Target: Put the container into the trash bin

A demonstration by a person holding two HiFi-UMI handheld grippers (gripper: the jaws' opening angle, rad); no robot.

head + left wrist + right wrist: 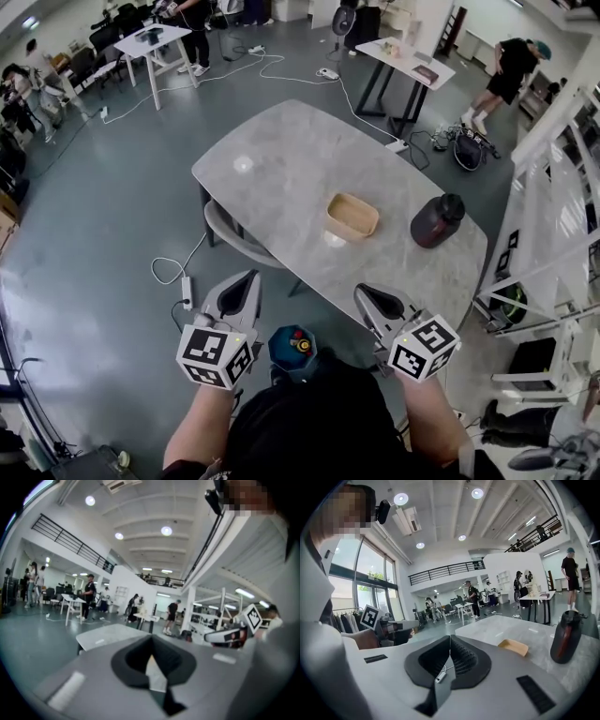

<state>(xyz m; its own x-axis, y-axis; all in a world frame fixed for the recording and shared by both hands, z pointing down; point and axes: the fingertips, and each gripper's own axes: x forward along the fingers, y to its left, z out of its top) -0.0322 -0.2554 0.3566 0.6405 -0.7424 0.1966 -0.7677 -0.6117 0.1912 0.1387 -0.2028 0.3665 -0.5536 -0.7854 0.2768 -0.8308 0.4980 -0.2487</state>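
Note:
A shallow tan container [352, 216] sits on the grey marble table [281, 159]; the right gripper view shows this container [513, 646] ahead and to the right. A small blue trash bin [292, 349] with colourful bits inside stands on the floor by the person's body, between the two grippers. My left gripper [248, 277] is shut and empty, held off the table's near edge. My right gripper [362, 293] is also shut and empty, just at the table's near edge, short of the container. Each gripper view shows its own jaws meeting with nothing between them.
A dark brown jar [436, 220] stands right of the container, also seen as the jar [566, 637] in the right gripper view. A chair [234, 239] is tucked under the table's left side. White shelving [553, 216] lines the right. Cables and other tables fill the far floor, with people there.

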